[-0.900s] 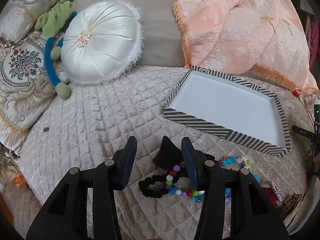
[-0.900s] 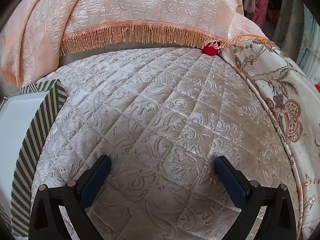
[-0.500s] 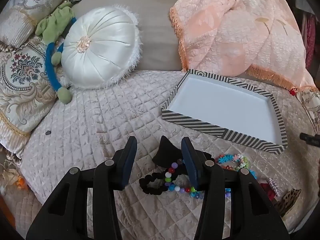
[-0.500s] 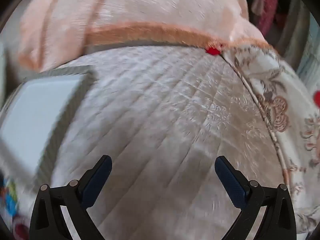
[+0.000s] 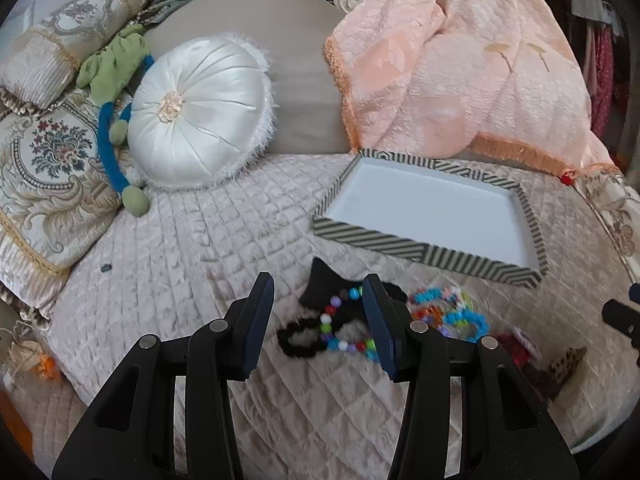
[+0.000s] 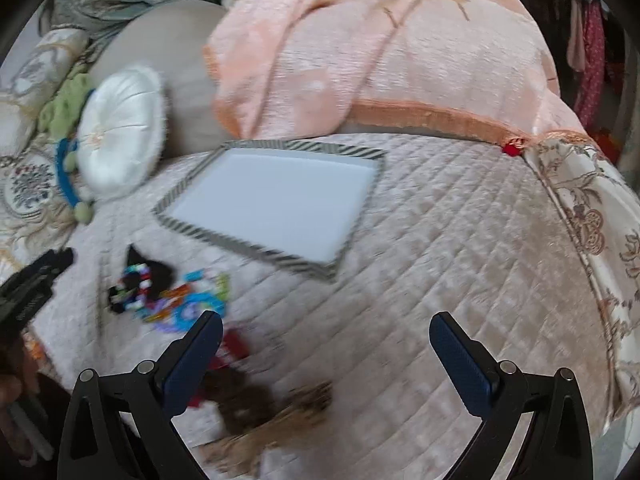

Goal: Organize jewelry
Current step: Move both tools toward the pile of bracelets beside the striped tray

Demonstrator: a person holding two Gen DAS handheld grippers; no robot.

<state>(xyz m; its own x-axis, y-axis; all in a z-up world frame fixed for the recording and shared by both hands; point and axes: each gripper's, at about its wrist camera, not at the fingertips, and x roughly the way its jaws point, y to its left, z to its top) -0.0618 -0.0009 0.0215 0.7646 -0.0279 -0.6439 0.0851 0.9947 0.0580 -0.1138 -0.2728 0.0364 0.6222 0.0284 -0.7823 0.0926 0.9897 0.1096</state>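
Nearest the left wrist camera, the left gripper [image 5: 318, 312] hangs over the quilted bedspread [image 5: 192, 248] with its jaws moderately apart and nothing between them. Just past the fingertips lies a multicoloured bead bracelet [image 5: 340, 330], partly hidden behind the right finger and draped over a black scrunchie [image 5: 298, 336] and a black fabric piece [image 5: 324, 284]. Just to the right of these sits a heap of bright beaded jewelry [image 5: 448, 312], with a red item and a brown patterned piece further right, both too blurred to name. In the right wrist view, the right gripper [image 6: 326, 344] has its jaws spread wide and holds nothing; a blurred brown hair accessory [image 6: 256, 404] lies close below its left finger, and the same colourful heap [image 6: 172, 292] lies to the left. Beyond the jewelry rests a white tray with a striped rim [image 5: 400, 244], nothing visible in it. Further back, a round white satin cushion [image 5: 200, 108] leans by a green and blue plush toy [image 5: 114, 68], and a peach fringed blanket [image 5: 460, 72] is draped behind the tray.
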